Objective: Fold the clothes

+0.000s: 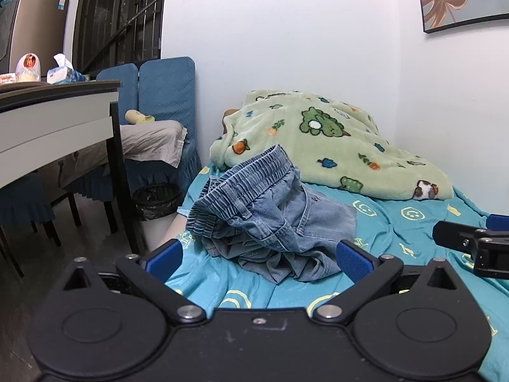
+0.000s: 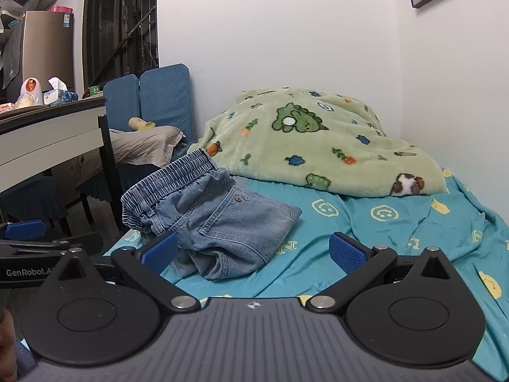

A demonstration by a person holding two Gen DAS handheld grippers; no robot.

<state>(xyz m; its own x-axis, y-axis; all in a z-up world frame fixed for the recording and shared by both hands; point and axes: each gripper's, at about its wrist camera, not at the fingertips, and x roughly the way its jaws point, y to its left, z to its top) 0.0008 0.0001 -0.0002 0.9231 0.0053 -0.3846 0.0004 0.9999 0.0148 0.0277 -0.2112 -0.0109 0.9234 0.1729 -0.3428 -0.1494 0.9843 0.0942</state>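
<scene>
A crumpled pair of blue denim shorts (image 1: pixel 261 216) with an elastic waistband lies in a heap on the turquoise bed sheet (image 1: pixel 397 222), near the bed's left edge. My left gripper (image 1: pixel 259 258) stands open just in front of the heap, nothing between its blue pads. In the right wrist view the same shorts (image 2: pixel 216 219) lie left of centre, and my right gripper (image 2: pixel 253 251) is open just short of them, its left pad close to the fabric. The right gripper's tip (image 1: pixel 470 245) shows at the right edge of the left wrist view.
A light green cartoon-print blanket (image 1: pixel 334 140) is piled at the head of the bed against the white wall. Left of the bed stand a white table (image 1: pixel 54 117), blue-covered chairs (image 1: pixel 165 95) and a black-lined bin (image 1: pixel 156 200). Open sheet (image 2: pixel 397 229) lies right of the shorts.
</scene>
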